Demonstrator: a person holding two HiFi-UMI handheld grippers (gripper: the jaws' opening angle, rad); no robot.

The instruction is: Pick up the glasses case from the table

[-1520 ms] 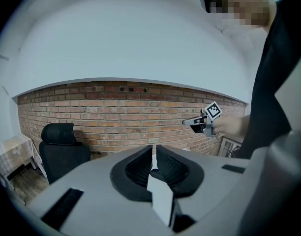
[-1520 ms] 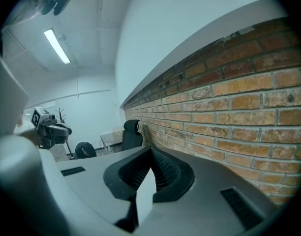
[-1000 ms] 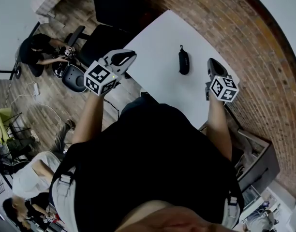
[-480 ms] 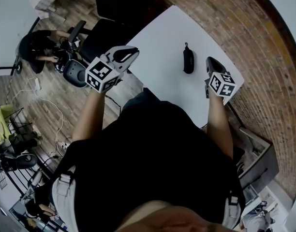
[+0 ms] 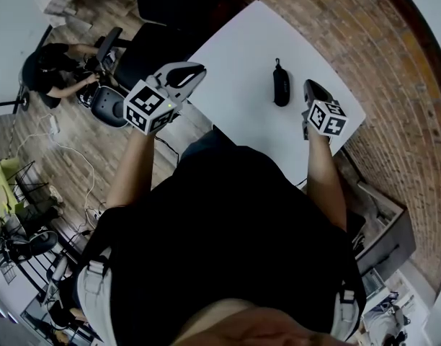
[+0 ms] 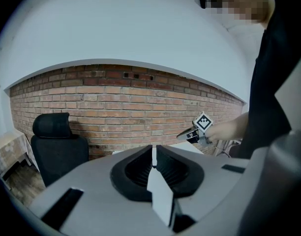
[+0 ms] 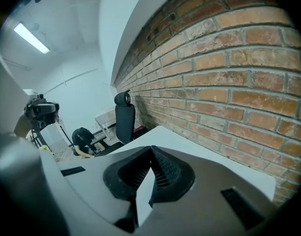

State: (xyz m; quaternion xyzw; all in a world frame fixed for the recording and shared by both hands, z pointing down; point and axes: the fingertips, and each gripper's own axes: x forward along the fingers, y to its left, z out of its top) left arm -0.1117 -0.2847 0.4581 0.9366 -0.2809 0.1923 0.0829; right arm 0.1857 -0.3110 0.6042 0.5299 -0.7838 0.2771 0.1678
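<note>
Right gripper (image 7: 151, 149) first: on its own camera I see both jaws clenched tip to tip, with nothing caught between them. From the head view it hangs over the near right part of the white table (image 5: 235, 92), its marker cube (image 5: 327, 119) toward me and the person's hand behind that.

At nine o'clock from its tips, just beside them in that view, lies the glasses case (image 5: 280, 85). It is a dark, slim case flat on the tabletop, its long axis running twelve to six, with a small loop at the twelve o'clock end. Neither gripper touches it.

Farther out at nine o'clock is the left gripper (image 5: 197, 71), over the table's left edge and well apart from the case, which sits at three o'clock from it. Its own camera shows those jaws pressed together as well, empty.

Beyond the table, a brick wall (image 5: 364, 42) runs from twelve round to three o'clock. A black office chair (image 5: 152, 52) stands at ten o'clock, off the table's left side. At nine o'clock, out on the wooden floor, a person (image 5: 51, 67) in dark clothes crouches over some gear.
</note>
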